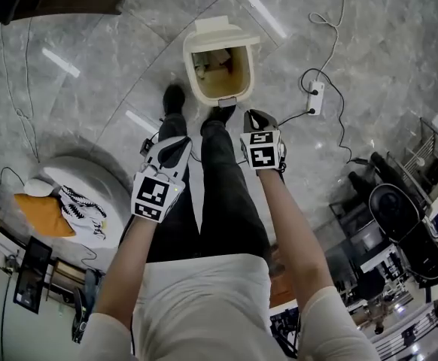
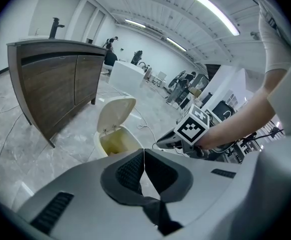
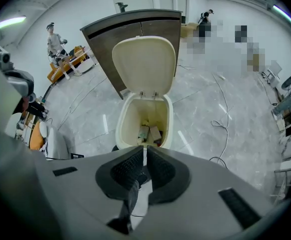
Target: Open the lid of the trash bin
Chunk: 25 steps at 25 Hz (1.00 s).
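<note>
Grey marble floor with open cream trash bin and white power strip on it

the right hand-held gripper has its jaws together with nothing between them. just beyond stands the cream trash bin on the marble floor, lid raised upright, scraps inside.

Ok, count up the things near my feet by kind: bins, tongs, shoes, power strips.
Trash bin: 1, lid open
Tongs: 2, left tongs and right tongs, both shut
Shoes: 2
Power strip: 1
Total: 6
</note>
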Available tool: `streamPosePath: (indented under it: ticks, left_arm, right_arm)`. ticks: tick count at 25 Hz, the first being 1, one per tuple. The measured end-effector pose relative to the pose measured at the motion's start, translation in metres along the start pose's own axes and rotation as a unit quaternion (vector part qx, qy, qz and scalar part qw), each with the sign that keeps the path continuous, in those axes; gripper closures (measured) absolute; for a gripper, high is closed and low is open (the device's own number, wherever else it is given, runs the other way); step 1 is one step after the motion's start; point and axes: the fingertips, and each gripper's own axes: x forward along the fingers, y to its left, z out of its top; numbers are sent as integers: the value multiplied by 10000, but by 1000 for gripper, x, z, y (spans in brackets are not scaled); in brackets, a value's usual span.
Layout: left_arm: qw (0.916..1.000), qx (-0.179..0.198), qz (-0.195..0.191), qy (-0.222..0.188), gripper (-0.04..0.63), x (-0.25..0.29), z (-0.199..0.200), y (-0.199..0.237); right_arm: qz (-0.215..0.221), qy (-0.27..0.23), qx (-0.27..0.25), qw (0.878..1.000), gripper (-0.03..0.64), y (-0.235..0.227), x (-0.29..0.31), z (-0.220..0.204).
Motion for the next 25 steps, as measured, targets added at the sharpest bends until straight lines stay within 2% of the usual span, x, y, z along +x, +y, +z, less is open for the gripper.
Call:
streamPosePath:
  ticks: [4, 9, 18, 25]
  left_arm:
    - [9999, 37, 96, -45, 577, -15, 11, 1]
    - [9998, 152, 120, -108, 577, -35, 30, -8]
    - [9993, 340, 28, -127, 577, -68, 57, -24]
    - [9977, 634, -32, -253, 577, -87, 93, -27]
  right_arm:
    - [-32, -130, 26, 9999, 583, 1, -25, 11]
    - [130, -239, 71, 9996, 583, 3, -57, 16]
    - [3, -575, -102, 9983, 583, 3, -117, 34]
    - [-111, -985, 16, 9951, 583, -3, -163, 58]
